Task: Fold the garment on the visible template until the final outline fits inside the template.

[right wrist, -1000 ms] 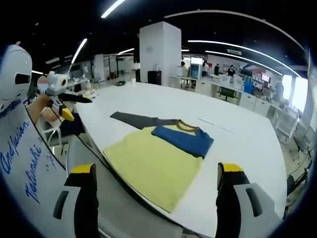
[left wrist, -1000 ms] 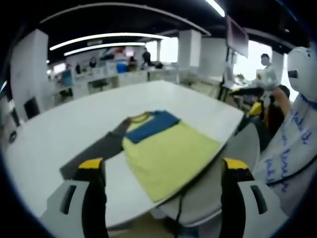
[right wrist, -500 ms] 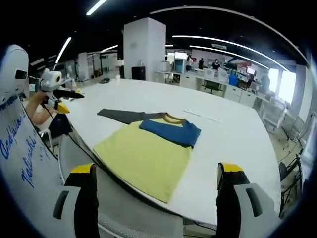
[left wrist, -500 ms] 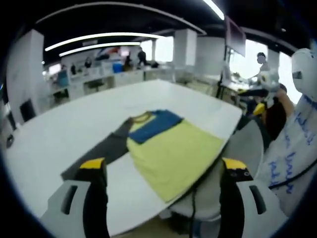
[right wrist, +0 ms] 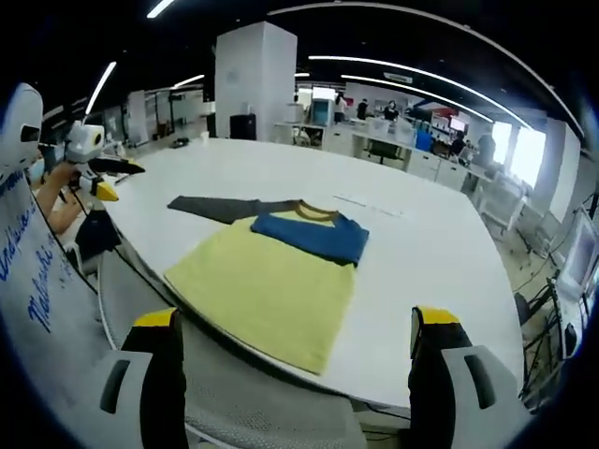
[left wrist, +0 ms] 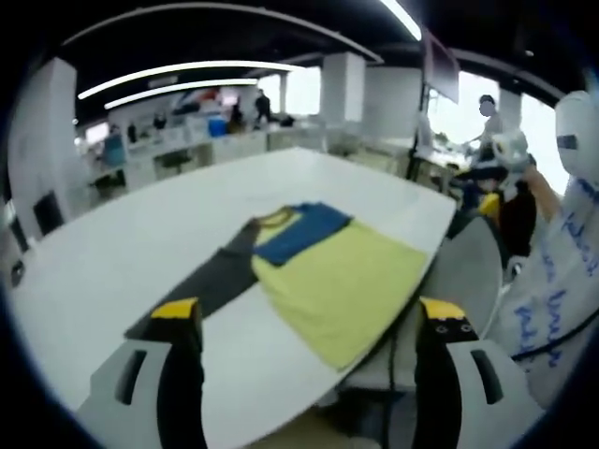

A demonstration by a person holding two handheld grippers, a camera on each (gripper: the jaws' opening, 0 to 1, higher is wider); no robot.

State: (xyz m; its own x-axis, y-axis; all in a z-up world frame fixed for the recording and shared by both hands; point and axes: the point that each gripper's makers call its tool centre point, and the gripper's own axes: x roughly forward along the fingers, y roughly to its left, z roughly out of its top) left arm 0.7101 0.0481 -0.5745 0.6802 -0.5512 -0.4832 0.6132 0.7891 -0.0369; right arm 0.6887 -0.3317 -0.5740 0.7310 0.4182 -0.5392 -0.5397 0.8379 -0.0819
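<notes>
A long-sleeved shirt lies flat on the white table (left wrist: 112, 243) near its rounded edge. Its body (left wrist: 342, 281) (right wrist: 262, 285) is yellow. One blue sleeve (left wrist: 304, 229) (right wrist: 314, 234) is folded across the chest. The other sleeve, dark grey (left wrist: 211, 285) (right wrist: 211, 206), stretches straight out to the side. My left gripper (left wrist: 309, 311) stands open, well short of the shirt, with nothing between its jaws. My right gripper (right wrist: 296, 318) is open too, back from the table edge and holding nothing. Far left in the right gripper view, a hand holds up the left gripper (right wrist: 112, 178).
A grey chair back (right wrist: 234, 393) (left wrist: 468, 271) stands against the table edge by the shirt's hem. A person in a white top with blue writing (left wrist: 562, 281) (right wrist: 28, 271) is close beside it. A faint thin mark (right wrist: 370, 204) lies beyond the shirt. Desks and people fill the far room.
Both views have drifted a little with the hands. The shirt lies as it did, blue sleeve folded and grey sleeve out. Both grippers stay open.
</notes>
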